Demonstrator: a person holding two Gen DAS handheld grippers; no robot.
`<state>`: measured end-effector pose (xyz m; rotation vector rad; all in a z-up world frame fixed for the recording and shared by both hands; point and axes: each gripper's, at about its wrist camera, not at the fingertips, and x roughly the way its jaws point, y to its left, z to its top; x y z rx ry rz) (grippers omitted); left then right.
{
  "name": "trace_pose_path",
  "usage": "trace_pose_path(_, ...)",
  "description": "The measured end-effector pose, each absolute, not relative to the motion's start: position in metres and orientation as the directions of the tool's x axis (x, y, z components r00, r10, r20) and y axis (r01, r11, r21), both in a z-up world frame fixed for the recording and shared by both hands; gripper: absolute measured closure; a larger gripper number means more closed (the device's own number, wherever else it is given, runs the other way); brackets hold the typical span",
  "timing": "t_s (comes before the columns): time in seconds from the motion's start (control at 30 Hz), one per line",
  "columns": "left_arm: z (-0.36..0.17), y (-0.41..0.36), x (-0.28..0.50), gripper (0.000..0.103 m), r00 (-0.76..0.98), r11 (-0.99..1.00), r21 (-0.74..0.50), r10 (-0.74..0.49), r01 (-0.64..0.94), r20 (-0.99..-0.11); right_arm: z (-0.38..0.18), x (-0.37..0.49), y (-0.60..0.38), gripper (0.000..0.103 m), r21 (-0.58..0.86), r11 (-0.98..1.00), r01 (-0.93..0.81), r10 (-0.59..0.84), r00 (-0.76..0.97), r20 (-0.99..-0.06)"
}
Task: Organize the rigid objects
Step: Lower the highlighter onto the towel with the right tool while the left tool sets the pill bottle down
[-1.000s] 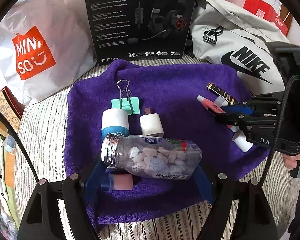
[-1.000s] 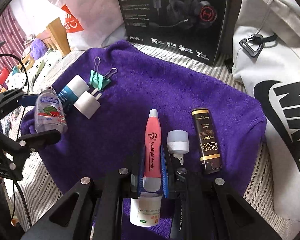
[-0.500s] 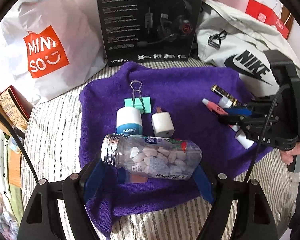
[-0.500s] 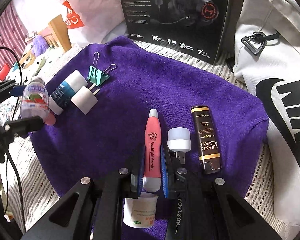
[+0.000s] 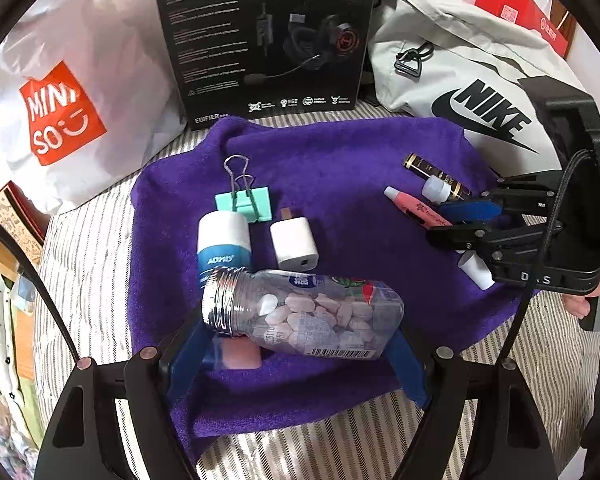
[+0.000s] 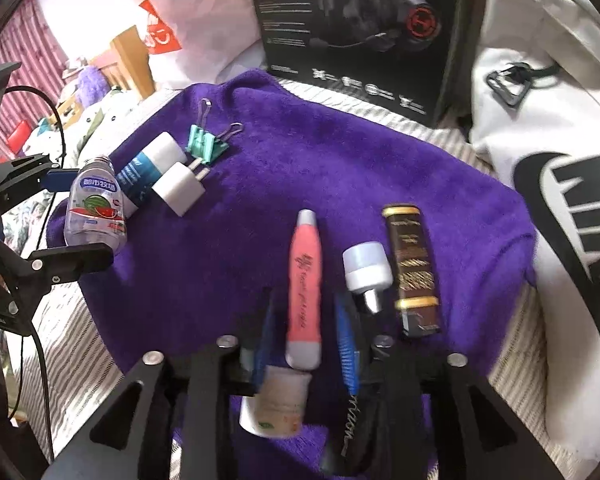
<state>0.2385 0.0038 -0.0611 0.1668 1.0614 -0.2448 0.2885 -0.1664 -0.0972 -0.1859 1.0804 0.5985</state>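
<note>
Candy bottle (image 5: pixel 304 314), clear plastic with a silver threaded neck, pale tablets inside and a watermelon label with a barcode, lies crosswise between the blue pads of the left gripper (image 5: pixel 296 354), which is clenched on it just above the near-left part of the purple towel (image 5: pixel 340 152). Whether it touches the cloth I cannot tell. Just beyond it on the towel lie a white-capped blue tube (image 5: pixel 224 242) reading "ADMD", a white plug adapter (image 5: pixel 294 244) and a mint binder clip (image 5: pixel 244 202), close together.

Over on the right side, the right gripper (image 6: pixel 309 334) has its jaws parted, released around a pink pen-shaped tube (image 6: pixel 305 284) with script lettering too blurred to read; the tube lies on the towel between the fingers. Beside it sit a small white night light (image 6: pixel 367 266) and a dark brown stick with gold bands (image 6: pixel 411 266); a white jar (image 6: pixel 276 404) lies under the gripper.

Towel is spread over a grey-and-white striped bed cover (image 5: pixel 88 248). Behind stand a black headset box (image 5: pixel 264 36) marked "EDIFIER", a white bag (image 5: pixel 60 112) printed "MINISO" in red, and a pale grey "NIKE" bag (image 5: pixel 472 80). Red-striped curtains (image 6: pixel 16 52) show at far left in the right wrist view.
</note>
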Motion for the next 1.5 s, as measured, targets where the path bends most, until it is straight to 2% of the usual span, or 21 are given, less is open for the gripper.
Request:
trace_pose_path(0.77,-0.096,-0.038,0.256,0.023,0.395,0.931,0.07,-0.084,0.358,-0.915,-0.082,0.27,-0.199,0.068,0.142,0.858,-0.494,0.36,0.38,-0.852)
trace_pose_path(1.5,-0.098,-0.033,0.257,0.022,0.356,0.941,0.027,-0.101,0.337,-0.929,-0.072,0.258,-0.207,0.066,0.112,0.867,-0.486,0.334,0.401,-0.853)
